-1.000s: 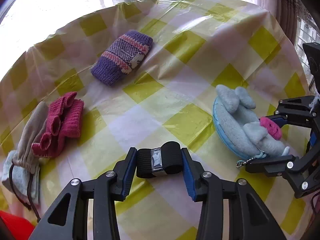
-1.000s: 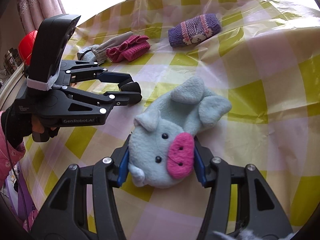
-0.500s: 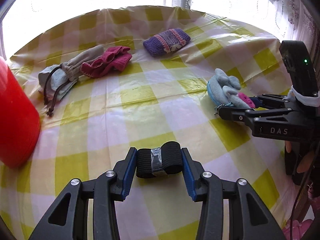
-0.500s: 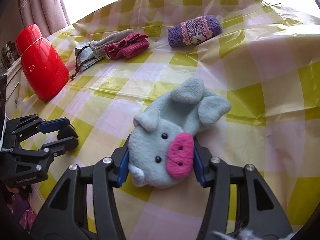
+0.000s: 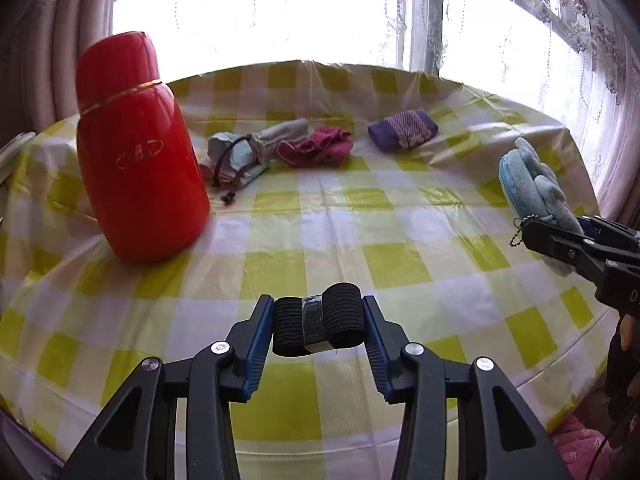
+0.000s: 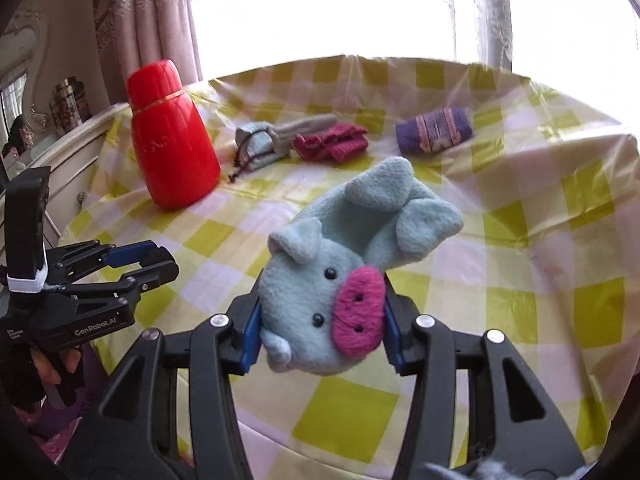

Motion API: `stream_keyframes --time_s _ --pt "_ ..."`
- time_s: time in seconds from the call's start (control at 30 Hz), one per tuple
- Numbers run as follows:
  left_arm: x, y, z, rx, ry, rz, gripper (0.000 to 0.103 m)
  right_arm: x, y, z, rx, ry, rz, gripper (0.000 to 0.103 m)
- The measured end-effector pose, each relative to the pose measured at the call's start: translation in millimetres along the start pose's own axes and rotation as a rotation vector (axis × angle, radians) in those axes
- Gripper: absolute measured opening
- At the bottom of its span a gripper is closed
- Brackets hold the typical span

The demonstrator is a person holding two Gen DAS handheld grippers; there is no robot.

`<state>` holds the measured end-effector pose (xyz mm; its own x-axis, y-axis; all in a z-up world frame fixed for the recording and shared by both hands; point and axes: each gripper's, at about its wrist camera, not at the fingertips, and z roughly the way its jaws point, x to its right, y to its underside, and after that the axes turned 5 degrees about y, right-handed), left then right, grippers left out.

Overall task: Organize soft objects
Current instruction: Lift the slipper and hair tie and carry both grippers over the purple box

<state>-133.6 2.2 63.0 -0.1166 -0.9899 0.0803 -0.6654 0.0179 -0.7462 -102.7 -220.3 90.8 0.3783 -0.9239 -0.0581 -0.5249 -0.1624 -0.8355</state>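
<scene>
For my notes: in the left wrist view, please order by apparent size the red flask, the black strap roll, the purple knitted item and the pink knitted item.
1. red flask
2. black strap roll, though it is nearest to the camera
3. pink knitted item and purple knitted item: these look alike, so unranked

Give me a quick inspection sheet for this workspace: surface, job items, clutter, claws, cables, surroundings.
Surface: table under a yellow-and-white check plastic cover.
Job's things: drawstring pouch, pink knit and purple knit lie at the far side.
Clutter: red flask, upright.
Claws: left claw grips a black elastic roll; right claw has just been closing on a blue plush pig, held above the table.
Cables: nothing seen.
Surroundings: bright window, lace curtains.
</scene>
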Motion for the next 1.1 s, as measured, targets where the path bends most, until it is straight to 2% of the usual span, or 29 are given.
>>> stream_keyframes --time_s 0.2,0.37,0.53,0.77,0.97,1.1 --pt "0 -6 -65 0.263 -0.075 0.011 0.045 -40 -7 -48 0.199 0.105 -0.105 0.053" --pt "-10 -2 -97 0.372 -0.088 -0.029 0.045 -62 -5 -71 0.253 0.134 -0.151 0.053" --pt "-14 3 -114 0.365 -0.091 -0.032 0.045 -81 -8 -77 0.246 0.11 -0.187 0.053" --pt "-21 10 -154 0.399 -0.123 -0.011 0.045 -103 -11 -86 0.246 0.048 -0.228 0.053" --pt "-42 29 -170 0.326 -0.147 -0.053 0.046 -134 -21 -82 0.17 -0.114 -0.259 0.053" --pt "-64 50 -181 0.28 -0.192 -0.116 0.046 -166 -22 -76 0.1 -0.231 -0.323 0.054"
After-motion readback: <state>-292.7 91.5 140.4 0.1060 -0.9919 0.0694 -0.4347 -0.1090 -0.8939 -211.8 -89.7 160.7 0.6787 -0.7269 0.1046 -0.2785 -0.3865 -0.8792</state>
